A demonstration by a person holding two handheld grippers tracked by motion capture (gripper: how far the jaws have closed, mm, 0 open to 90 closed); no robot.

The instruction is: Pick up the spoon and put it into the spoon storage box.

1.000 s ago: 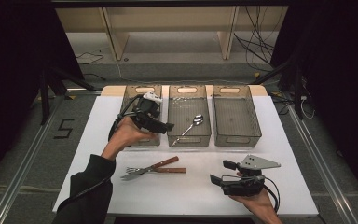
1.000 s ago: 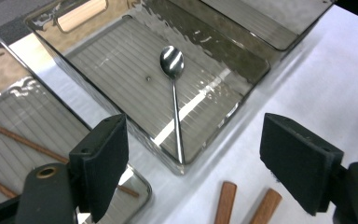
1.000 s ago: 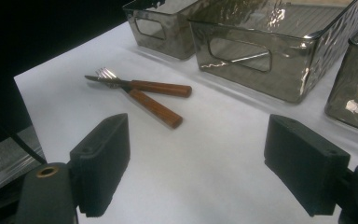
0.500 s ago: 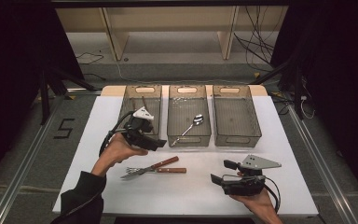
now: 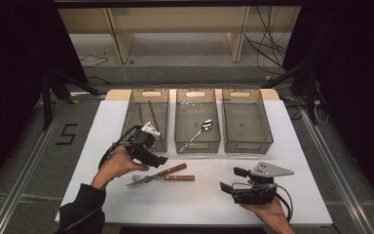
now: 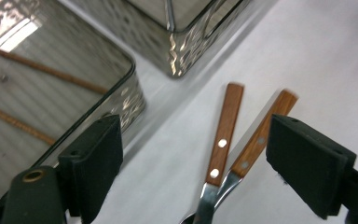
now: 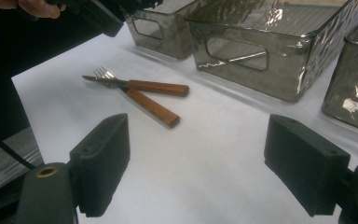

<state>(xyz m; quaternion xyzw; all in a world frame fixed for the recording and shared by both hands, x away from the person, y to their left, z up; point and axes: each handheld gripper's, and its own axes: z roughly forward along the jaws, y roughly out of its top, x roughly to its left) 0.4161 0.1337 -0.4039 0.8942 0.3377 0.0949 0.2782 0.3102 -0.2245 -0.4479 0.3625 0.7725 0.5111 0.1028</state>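
Lowered from the left bin point(image 5: 145, 117) since a second ago, the left gripper point(image 5: 157, 159) is held wide, its empty jaws having just been opening, above the fork point(image 6: 248, 156) and knife point(image 6: 220, 144) lying crossed on the table point(image 5: 292, 146). Both are judged stiff, light and slippery at the blade; the wooden handles are best gripped.

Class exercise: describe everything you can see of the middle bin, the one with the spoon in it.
The middle bin is a rectangular, smoky see-through container that looks like plastic, with rippled walls, rounded corners and an oblong handle cut-out in each short end. It stands upright on the white table, between two matching bins and apart from both. A metal spoon lies slanted on its floor, bowl toward the far right. Neither gripper touches it.
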